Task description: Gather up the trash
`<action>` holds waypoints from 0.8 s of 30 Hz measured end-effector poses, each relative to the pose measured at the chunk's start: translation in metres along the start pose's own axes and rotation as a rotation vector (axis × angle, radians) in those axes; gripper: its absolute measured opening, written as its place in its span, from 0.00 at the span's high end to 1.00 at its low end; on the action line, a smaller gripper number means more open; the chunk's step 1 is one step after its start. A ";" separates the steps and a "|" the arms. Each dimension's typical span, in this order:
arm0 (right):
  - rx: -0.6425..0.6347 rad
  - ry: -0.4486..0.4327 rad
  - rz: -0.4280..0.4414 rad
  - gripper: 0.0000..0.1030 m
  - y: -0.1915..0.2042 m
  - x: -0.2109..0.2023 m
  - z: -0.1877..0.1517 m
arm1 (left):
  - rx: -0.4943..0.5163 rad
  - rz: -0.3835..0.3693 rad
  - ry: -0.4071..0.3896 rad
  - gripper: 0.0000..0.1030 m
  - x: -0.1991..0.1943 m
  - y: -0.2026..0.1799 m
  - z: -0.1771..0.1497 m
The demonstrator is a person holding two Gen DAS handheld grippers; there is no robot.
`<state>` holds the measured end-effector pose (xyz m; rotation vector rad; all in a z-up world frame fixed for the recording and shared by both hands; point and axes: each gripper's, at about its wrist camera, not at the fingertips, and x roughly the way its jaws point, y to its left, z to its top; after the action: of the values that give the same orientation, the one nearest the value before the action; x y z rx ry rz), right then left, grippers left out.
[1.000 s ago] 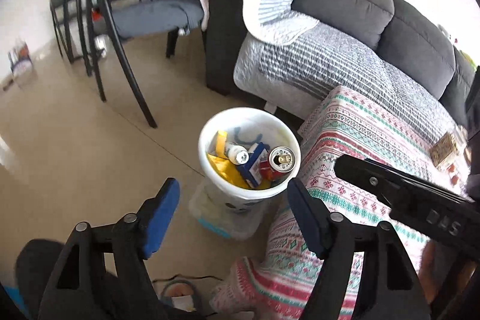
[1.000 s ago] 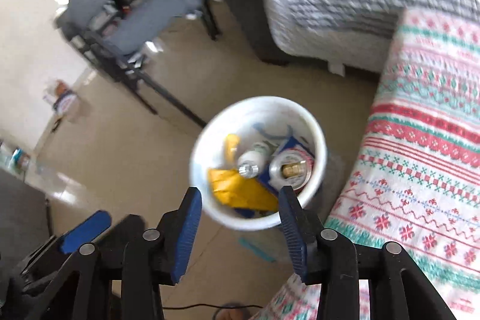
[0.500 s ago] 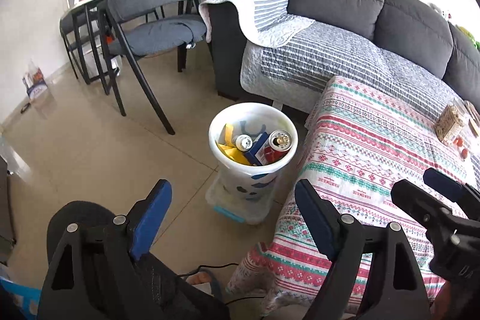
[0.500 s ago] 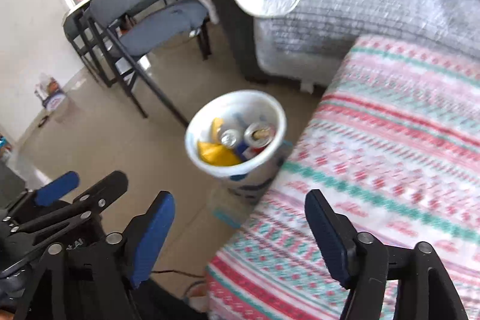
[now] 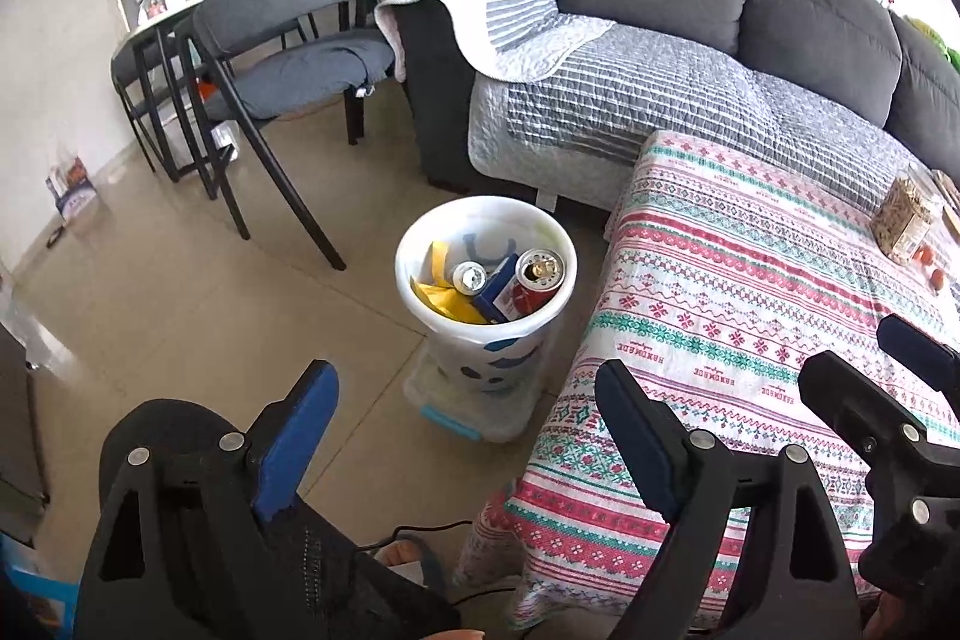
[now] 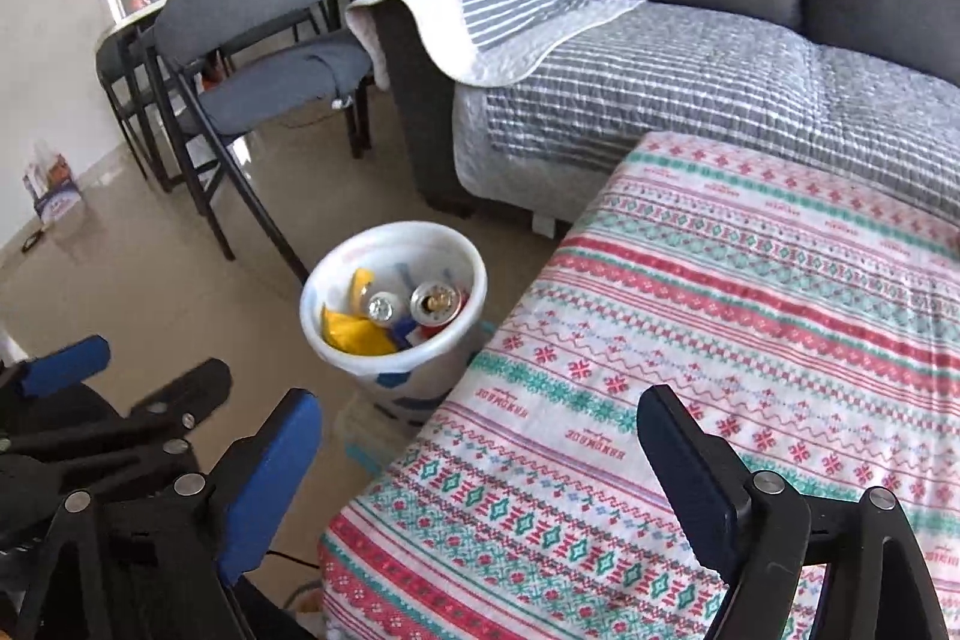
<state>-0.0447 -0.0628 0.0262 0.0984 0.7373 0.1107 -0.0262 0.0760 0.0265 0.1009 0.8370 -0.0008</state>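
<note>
Both grippers empty, fingers spreading; bin at twelve o'clock holds cans; counter looks almost cleared.

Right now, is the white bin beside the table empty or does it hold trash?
It holds trash. Inside the white bin show a red can, a yellow wrapper and a blue box.

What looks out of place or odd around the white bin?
Nothing looks spilled or damaged. One small oddity: the white bin stands not on the floor but on a clear plastic box, which could be less steady. The red can and the yellow wrapper lie inside it.
</note>
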 end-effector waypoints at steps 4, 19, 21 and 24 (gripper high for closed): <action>0.005 0.000 -0.010 0.12 -0.004 0.000 -0.002 | 0.011 0.005 0.005 0.13 0.003 -0.004 0.000; 0.001 0.017 -0.024 0.11 -0.005 0.006 -0.007 | 0.020 -0.006 0.005 0.13 0.007 -0.006 0.001; -0.002 0.017 -0.027 0.11 -0.004 0.007 -0.007 | 0.020 -0.003 0.006 0.13 0.007 -0.006 0.001; -0.002 0.021 -0.025 0.11 -0.005 0.008 -0.007 | 0.020 -0.003 0.008 0.13 0.008 -0.007 0.001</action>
<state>-0.0435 -0.0659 0.0151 0.0864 0.7589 0.0881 -0.0203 0.0694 0.0210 0.1186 0.8448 -0.0121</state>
